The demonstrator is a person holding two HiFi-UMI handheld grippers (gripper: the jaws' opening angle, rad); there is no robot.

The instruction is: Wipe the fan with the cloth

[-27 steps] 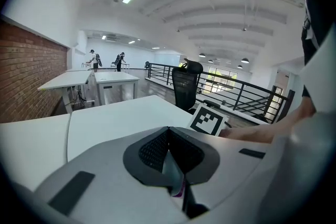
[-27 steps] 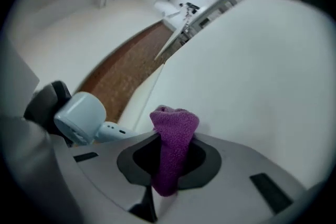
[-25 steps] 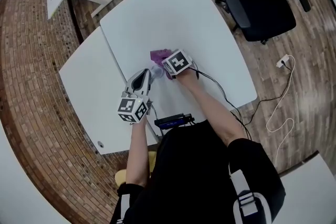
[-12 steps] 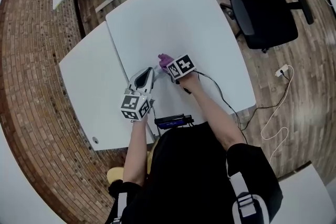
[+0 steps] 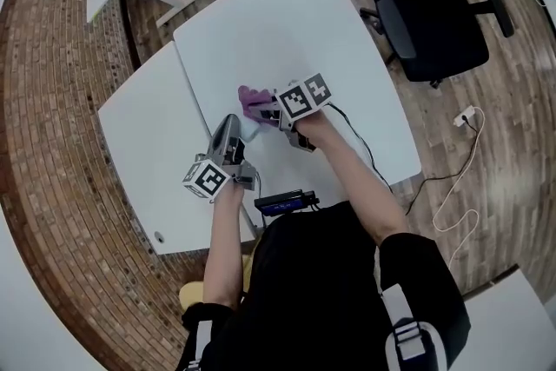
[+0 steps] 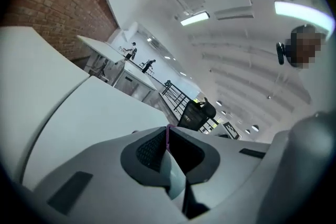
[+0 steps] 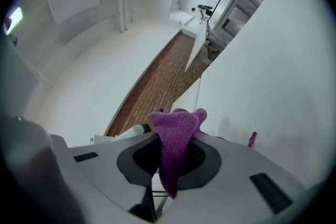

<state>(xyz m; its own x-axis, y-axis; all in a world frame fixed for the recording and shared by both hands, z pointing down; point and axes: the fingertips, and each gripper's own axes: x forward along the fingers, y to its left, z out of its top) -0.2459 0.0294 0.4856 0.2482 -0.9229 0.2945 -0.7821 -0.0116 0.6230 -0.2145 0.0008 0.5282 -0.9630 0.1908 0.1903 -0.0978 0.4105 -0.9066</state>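
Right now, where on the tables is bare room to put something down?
The big table is bare from the cloth to its far edge near the chair; the side table too. Crowded: the near edge, where the left gripper with the fan meets the right gripper.

Left claw and right claw both clamped shut, tips close together, forearms outstretched.
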